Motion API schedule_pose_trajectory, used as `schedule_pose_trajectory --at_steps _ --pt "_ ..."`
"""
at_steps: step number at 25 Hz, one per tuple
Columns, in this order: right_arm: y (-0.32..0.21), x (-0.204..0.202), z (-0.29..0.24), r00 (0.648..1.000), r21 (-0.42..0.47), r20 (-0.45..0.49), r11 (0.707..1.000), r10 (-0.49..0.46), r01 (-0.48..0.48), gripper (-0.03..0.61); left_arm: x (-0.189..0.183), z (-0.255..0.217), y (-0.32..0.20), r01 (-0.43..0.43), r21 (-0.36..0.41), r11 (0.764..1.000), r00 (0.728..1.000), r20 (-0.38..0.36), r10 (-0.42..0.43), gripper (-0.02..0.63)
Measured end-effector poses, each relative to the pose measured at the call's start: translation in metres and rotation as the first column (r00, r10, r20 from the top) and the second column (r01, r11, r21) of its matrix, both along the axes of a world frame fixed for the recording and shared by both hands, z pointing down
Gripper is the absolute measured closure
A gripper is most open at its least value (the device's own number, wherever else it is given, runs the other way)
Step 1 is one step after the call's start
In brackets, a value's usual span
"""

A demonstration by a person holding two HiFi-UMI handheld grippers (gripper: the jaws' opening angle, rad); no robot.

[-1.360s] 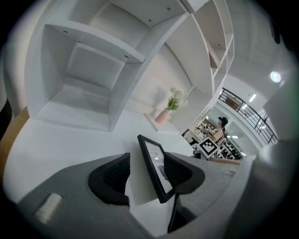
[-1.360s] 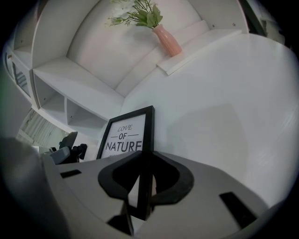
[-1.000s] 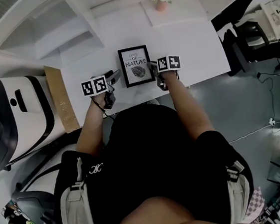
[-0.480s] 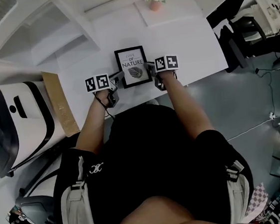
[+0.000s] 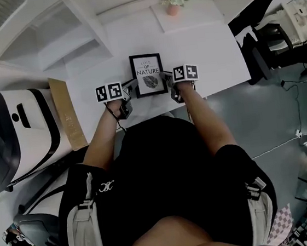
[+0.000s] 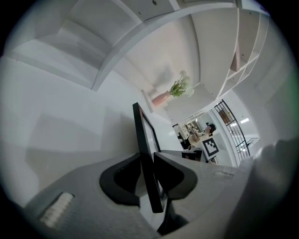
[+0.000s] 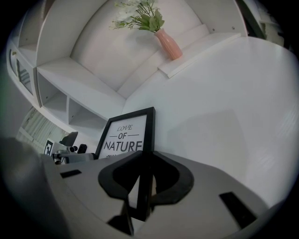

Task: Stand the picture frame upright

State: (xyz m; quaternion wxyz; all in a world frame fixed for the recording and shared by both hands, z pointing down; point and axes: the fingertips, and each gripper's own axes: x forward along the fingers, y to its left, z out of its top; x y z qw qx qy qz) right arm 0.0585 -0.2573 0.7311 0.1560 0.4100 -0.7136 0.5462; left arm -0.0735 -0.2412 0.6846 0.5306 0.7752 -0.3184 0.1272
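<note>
Moving in from the side, the left gripper (image 5: 131, 84) has reached the picture frame (image 5: 148, 74). Its jaws are closing on the left edge. The right gripper (image 5: 165, 75) is clamped on the right edge. The frame lies face up on the table (image 5: 211, 52) between both grippers, its long side pointing away from the fingers.

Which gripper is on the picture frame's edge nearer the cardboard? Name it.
The left gripper, its jaws closing on the picture frame's edge facing the cardboard; the right gripper clamps the far edge.

Open tabletop (image 5: 217, 52) right of frame (image 5: 148, 73); vase (image 5: 172, 8) behind.
</note>
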Motion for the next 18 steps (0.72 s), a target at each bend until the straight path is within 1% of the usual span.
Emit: schedule_pose_trajectory --at_steps 2,4,6,9,11,12,14,18 --pt "-0.001 0.000 -0.009 1.000 0.031 0.000 0.999 0.010 -0.010 0.509 0.000 -0.010 -0.001 -0.005 0.032 0.999 1.000 0.007 0.005 0.515" --pt "-0.007 0.000 -0.026 1.000 0.096 -0.011 0.995 0.014 -0.013 0.509 -0.002 -0.022 -0.004 0.001 0.066 0.998 1.000 -0.001 -0.001 0.517" --pt "-0.016 -0.001 -0.046 1.000 0.174 -0.029 0.985 0.012 -0.006 0.509 -0.004 -0.037 -0.008 0.008 0.101 0.995 1.000 -0.018 -0.006 0.518" --pt "-0.030 -0.003 -0.079 0.999 0.299 -0.041 0.954 0.015 -0.002 0.509 -0.007 -0.063 -0.015 0.025 0.164 0.986 0.998 -0.060 -0.015 0.522" --pt "-0.038 -0.007 -0.105 0.999 0.390 -0.036 0.921 0.016 -0.001 0.509 -0.011 -0.084 -0.021 0.043 0.219 0.975 0.995 -0.092 -0.024 0.525" --pt "-0.042 -0.010 -0.117 0.999 0.438 -0.034 0.899 0.015 0.002 0.509 -0.013 -0.095 -0.023 0.048 0.255 0.966 0.995 -0.097 -0.024 0.526" --pt "-0.047 -0.016 -0.141 0.999 0.526 -0.038 0.850 0.013 0.009 0.509 -0.019 -0.114 -0.027 0.041 0.342 0.939 0.997 -0.070 -0.018 0.528" --pt "-0.052 -0.030 -0.175 0.999 0.649 -0.043 0.761 0.019 0.013 0.509 -0.032 -0.145 -0.030 -0.007 0.510 0.860 0.999 0.042 -0.016 0.525"
